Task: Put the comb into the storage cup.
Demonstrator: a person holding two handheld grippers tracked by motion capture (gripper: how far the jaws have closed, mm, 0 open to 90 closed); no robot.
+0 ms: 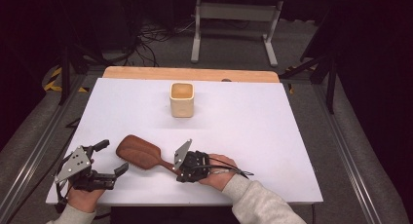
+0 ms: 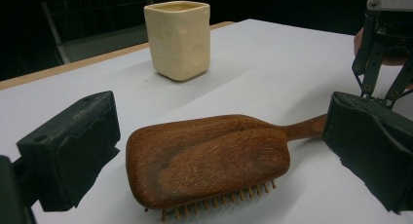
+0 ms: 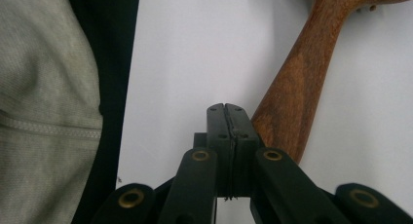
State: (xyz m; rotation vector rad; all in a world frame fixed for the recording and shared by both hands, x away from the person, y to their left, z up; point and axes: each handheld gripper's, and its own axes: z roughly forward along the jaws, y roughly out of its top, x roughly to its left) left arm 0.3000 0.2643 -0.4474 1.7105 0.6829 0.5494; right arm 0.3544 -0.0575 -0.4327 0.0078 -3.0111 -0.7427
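A brown wooden hairbrush (image 1: 139, 152) lies bristles down on the white tabletop (image 1: 253, 126), its handle pointing right toward my right gripper (image 1: 179, 174). That gripper is shut, and in the right gripper view its jaws (image 3: 226, 109) press together with nothing between them, the brush handle (image 3: 302, 78) lying just beside them. My left gripper (image 1: 111, 158) is open near the brush's head. In the left gripper view (image 2: 219, 131) the brush head (image 2: 209, 160) sits between the spread jaws. A cream square cup (image 1: 181, 100) (image 2: 178, 39) stands upright farther back.
A grey sleeve (image 3: 44, 112) shows beside the table's near edge in the right gripper view. The right gripper (image 2: 384, 53) shows at the far right of the left gripper view. A wooden strip (image 1: 190, 73) borders the table's far edge, with cables and a frame on the floor beyond.
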